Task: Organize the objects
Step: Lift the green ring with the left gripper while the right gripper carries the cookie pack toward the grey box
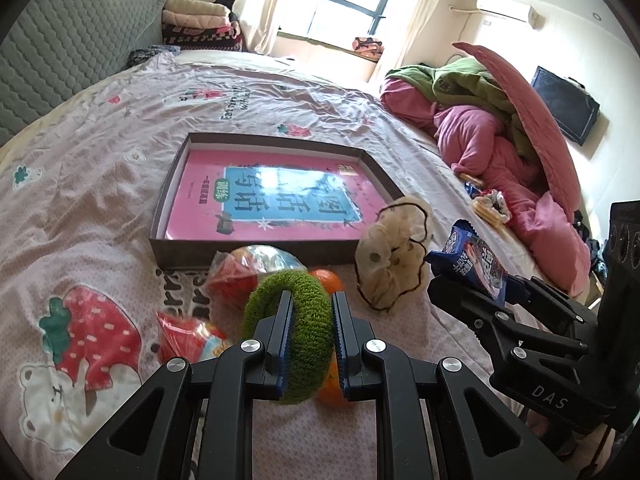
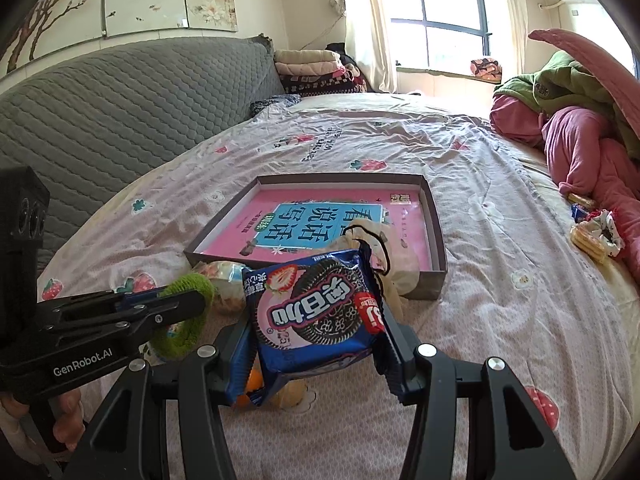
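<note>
My left gripper [image 1: 311, 300] is shut on a green knitted scrunchie [image 1: 292, 336], held just above the bed; it also shows in the right wrist view [image 2: 184, 312]. My right gripper [image 2: 316, 320] is shut on a blue cookie packet [image 2: 316, 308], held above the bed near the box; the packet also shows in the left wrist view [image 1: 476, 264]. A shallow brown box [image 1: 256, 256] holds a pink book [image 1: 276, 200]. A beige scrunchie [image 1: 392, 256] lies at the box's near right corner. An orange [image 1: 328, 280] and red snack packets [image 1: 232, 276] lie in front of the box.
The bed has a pink strawberry-print sheet [image 1: 100, 184]. A heap of pink and green bedding [image 1: 500, 128] lies at the right, with a small scrunchie and biscuits [image 2: 596, 236] beside it. A grey quilted headboard [image 2: 120, 112] stands at the left. Folded blankets [image 1: 200, 24] sit by the window.
</note>
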Motion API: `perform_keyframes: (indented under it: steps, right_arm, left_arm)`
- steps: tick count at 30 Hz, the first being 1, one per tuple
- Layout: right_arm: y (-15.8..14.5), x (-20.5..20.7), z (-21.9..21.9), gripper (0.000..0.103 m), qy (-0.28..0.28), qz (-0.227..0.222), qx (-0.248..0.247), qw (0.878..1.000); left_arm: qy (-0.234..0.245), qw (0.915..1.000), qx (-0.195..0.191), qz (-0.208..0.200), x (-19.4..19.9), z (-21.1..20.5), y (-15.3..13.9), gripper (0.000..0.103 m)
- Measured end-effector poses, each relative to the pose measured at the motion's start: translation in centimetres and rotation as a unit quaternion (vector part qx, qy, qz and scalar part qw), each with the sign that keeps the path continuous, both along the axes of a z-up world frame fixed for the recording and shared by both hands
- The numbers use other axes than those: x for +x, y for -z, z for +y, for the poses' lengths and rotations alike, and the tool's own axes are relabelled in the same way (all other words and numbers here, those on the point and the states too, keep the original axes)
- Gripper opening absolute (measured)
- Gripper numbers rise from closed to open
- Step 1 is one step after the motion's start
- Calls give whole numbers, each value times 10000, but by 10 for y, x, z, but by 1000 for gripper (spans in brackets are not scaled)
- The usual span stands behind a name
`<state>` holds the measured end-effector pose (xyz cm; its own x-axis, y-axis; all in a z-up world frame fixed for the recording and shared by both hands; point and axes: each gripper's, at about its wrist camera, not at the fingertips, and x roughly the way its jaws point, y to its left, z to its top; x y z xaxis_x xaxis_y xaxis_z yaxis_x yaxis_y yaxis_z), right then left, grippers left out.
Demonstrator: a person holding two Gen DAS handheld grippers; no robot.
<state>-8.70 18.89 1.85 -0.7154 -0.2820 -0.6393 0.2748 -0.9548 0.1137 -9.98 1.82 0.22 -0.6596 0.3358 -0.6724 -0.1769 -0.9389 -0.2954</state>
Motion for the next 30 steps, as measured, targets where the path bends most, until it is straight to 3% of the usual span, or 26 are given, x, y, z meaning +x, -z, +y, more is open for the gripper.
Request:
perform_keyframes:
  steps: [20,30]
  right_arm:
    - [-30,-69,-13,54,33,-7,-9,10000]
    - [-31,-92,-13,54,99,5,29,9999]
  left_arm:
    - [-30,10000,-29,-39,-67,-8,-32,18]
    - [-144,9998,-106,-12,-92,-15,-37,18]
